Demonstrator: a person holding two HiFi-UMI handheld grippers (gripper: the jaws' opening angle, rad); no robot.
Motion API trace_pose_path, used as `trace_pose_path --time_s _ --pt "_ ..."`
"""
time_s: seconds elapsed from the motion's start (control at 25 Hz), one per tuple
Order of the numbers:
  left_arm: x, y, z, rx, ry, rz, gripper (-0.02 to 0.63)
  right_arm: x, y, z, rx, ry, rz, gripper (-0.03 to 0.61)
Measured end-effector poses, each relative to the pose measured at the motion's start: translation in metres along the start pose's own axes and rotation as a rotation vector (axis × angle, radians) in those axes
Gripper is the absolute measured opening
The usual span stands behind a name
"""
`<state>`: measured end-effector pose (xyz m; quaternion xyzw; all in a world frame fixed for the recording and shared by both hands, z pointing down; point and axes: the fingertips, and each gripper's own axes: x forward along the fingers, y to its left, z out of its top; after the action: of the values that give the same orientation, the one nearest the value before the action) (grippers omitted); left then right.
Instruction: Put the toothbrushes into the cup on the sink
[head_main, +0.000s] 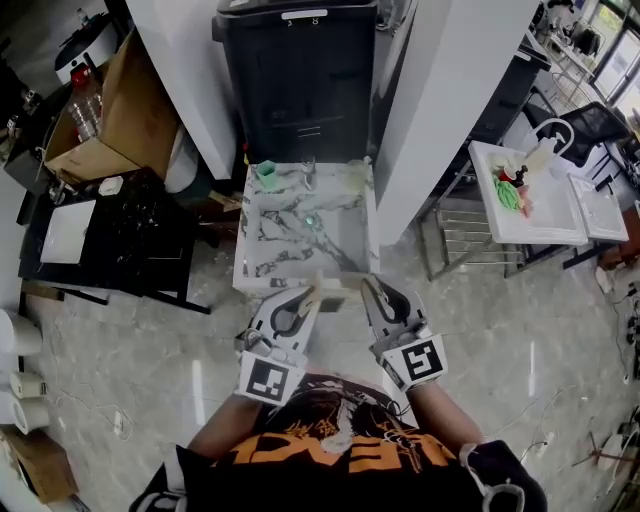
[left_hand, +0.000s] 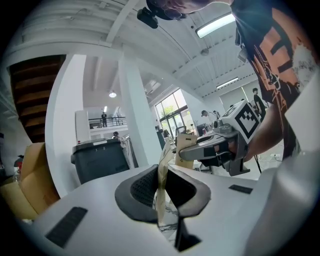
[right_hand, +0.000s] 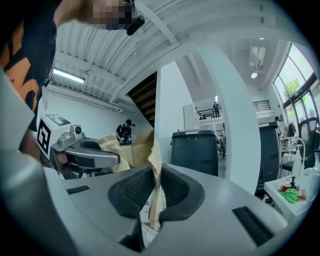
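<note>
A tan paper packet (head_main: 336, 287) hangs between my two grippers, just above the near edge of the marble sink top (head_main: 262, 262). My left gripper (head_main: 312, 293) is shut on its left end; the paper edge (left_hand: 161, 186) is pinched between those pads. My right gripper (head_main: 366, 289) is shut on the other end, where a torn paper edge (right_hand: 156, 187) stands between the pads. What the packet holds is hidden. A green cup (head_main: 266, 174) stands at the sink's far left corner. Each gripper shows in the other's view: the right gripper (left_hand: 196, 148) and the left gripper (right_hand: 104, 159).
A black bin (head_main: 300, 75) stands behind the sink between two white pillars. A black table (head_main: 120, 240) and a cardboard box (head_main: 110, 110) are to the left. A white table (head_main: 525, 195) with small items is at the right. Marble floor surrounds the sink.
</note>
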<state>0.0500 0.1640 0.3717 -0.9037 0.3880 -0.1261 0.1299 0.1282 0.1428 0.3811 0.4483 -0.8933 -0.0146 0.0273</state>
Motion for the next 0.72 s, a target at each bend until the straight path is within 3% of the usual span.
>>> trace_pose_path --time_s 0.12,0.28,0.4,0.56,0.72 --pt "0.025 0.031 -0.009 -0.008 -0.015 -0.016 0.048 0.031 -0.019 -0.004 -0.003 0.056 -0.038 0.048" --pt "0.054 0.081 -0.019 -0.023 -0.034 -0.039 0.048 0.084 -0.035 0.011 -0.001 -0.013 -0.066 0.046" --pt "0.071 0.121 -0.031 -0.026 -0.030 -0.056 0.048 0.126 -0.047 0.009 0.001 0.021 -0.087 0.047" --pt "0.087 0.175 -0.050 -0.040 -0.028 -0.051 0.048 0.183 -0.048 0.001 0.013 0.077 -0.075 0.047" --pt "0.100 0.208 -0.066 -0.063 -0.026 -0.079 0.048 0.233 -0.042 0.004 0.024 0.049 -0.063 0.046"
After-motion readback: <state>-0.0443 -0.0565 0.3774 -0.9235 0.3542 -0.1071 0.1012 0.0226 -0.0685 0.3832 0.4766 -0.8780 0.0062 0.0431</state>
